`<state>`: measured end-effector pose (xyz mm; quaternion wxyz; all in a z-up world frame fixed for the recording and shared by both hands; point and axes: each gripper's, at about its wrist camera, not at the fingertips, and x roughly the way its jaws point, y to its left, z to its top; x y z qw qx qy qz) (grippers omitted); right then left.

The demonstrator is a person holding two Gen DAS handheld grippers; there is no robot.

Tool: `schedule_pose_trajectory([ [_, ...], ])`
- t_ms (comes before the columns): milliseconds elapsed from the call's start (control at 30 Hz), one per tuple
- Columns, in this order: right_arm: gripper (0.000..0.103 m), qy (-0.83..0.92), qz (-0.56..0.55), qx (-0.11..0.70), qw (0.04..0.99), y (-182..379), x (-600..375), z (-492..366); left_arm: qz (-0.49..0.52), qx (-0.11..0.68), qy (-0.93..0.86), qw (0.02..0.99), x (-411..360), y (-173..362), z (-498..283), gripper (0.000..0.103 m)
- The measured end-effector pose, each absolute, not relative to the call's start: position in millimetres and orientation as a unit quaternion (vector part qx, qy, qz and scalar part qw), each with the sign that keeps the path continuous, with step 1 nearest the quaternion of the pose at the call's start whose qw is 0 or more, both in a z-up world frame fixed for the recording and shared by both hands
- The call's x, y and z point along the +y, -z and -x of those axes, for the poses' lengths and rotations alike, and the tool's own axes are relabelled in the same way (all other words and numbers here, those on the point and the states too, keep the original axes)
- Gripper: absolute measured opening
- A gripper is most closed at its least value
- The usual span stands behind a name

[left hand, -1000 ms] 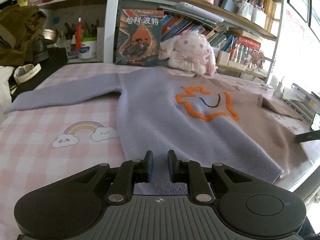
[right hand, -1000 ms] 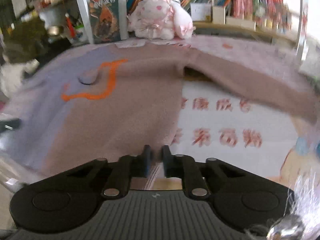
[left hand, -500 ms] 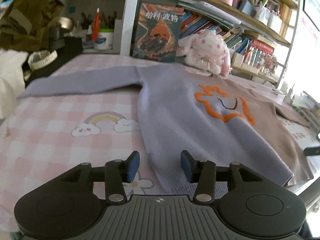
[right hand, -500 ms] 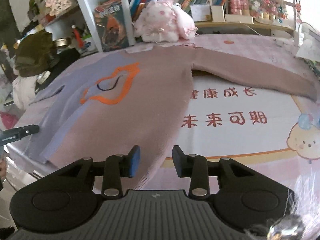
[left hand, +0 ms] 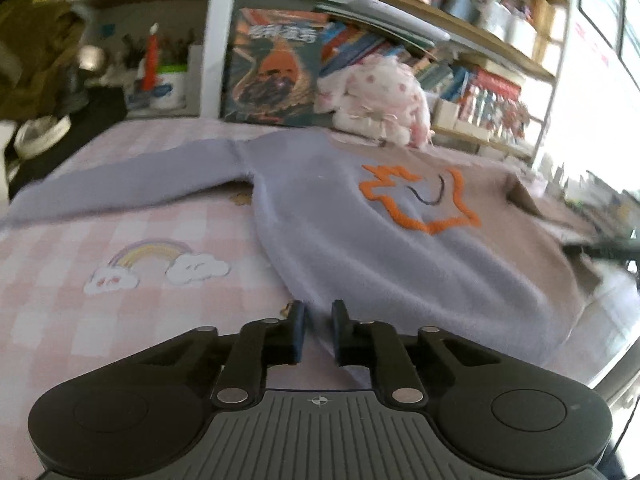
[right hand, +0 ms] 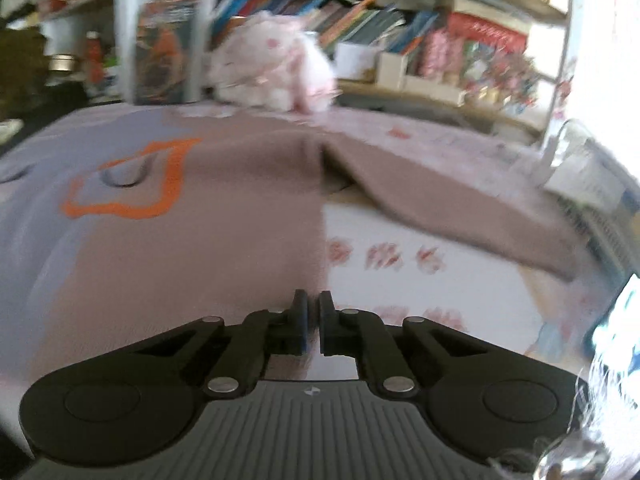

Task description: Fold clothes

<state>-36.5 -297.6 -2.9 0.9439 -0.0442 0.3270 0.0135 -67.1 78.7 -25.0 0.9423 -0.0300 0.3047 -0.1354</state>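
Two sets of tongs sit low at the near hem of one sweater (left hand: 360, 248), which lies flat, front up, on a counter covered with a pink checked cloth (left hand: 80, 280). Its hem is nearest the cameras and its neck points toward 12 o'clock, so the body's long axis runs near to far, while the sleeves stretch out crosswise.

At the left tongs (left hand: 318, 330) the jaws are drawn close with a narrow gap, and the lilac hem corner runs down between them; whether the fabric is actually pinched cannot be told. At the right tongs (right hand: 313, 326) the jaws are almost together at the brown side edge of the hem, and again the blur hides whether they grip it.

From the left wrist, the lilac half fills the middle, its sleeve (left hand: 132, 188) reaching toward 9 o'clock above a printed rainbow (left hand: 152, 262). An orange star outline (left hand: 420, 200) marks the chest.

Only the right wrist view shows the brown sleeve (right hand: 460, 208) running toward 3 o'clock, and red printed characters (right hand: 384, 256) on the cloth beneath it.

Farthest off, at 12 o'clock, a pink plush rabbit (left hand: 380, 100) sits just beyond the neck, before bookshelves (left hand: 460, 64).
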Motion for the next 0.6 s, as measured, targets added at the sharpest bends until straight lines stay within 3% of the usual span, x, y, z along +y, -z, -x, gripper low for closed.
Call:
schedule_pose_trajectory([
  [233, 0.005, -0.133, -0.057, 0.367, 0.919, -5, -285, 50, 0.005, 0.301, 0.120, 0.946, 83, 24, 59, 0.004],
  [400, 0.004, -0.097, 0.022, 0.357, 0.929, -5, -275, 83, 0.002, 0.303, 0.109, 0.947, 93, 21, 64, 0.004],
  [600, 0.001, -0.070, -0.008, 0.356, 0.932, -1, -296, 90, 0.037, 0.299, 0.106, 0.948, 104, 20, 71, 0.004],
])
